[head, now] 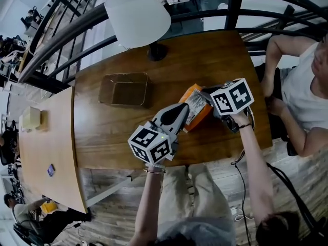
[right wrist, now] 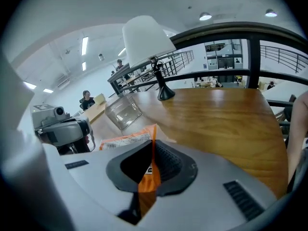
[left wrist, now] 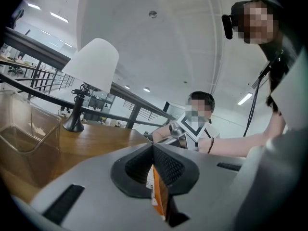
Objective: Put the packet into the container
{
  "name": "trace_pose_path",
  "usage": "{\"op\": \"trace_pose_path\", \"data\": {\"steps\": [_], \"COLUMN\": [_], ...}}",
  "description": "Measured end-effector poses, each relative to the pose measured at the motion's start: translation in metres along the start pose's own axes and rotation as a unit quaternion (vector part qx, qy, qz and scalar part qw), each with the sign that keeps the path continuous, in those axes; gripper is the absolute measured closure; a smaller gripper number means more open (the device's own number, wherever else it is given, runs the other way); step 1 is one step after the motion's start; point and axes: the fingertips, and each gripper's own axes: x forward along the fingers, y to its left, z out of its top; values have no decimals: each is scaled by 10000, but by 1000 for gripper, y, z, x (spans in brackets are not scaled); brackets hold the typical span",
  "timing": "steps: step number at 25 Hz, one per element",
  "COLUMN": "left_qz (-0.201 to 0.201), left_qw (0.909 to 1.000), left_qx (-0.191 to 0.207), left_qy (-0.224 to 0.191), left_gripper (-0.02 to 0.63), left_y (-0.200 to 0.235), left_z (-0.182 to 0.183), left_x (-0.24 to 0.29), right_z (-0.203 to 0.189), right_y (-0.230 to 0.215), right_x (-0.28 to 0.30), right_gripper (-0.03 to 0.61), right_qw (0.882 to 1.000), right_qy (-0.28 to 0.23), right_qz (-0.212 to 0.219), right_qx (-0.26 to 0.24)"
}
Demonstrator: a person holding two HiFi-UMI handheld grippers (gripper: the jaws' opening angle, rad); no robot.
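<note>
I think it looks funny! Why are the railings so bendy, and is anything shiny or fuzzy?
Head view: the wide lens curves the railing. Right gripper view: lights shine off the table; the packet is fuzzy. Left gripper view: dark corners.

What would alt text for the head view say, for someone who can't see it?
Seen from above, the left tool and right tool both pinch an orange packet over a wooden table. A clear container sits to their left, and a white lamp stands at the far edge.
</note>
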Motion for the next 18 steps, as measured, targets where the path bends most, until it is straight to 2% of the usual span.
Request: {"op": "trace_pose_path", "data": {"steps": [7, 18], "left_qz": [138, 308], "left_qw": [9997, 9985], "left_qx": [34, 73], "left_qy": [-209, -457], "left_gripper": [609, 609], "left_y": [3, 2], "left_z": [12, 30], "left_x": [-15, -38], "right_z": [7, 37], "right_y": [11, 34], "right_x": [-21, -50], "right_gripper": [552, 554], "right_qw": [9974, 9924], "right_qy": [-643, -1166], "right_qz": [-180, -394], "right_qx": [285, 89]}}
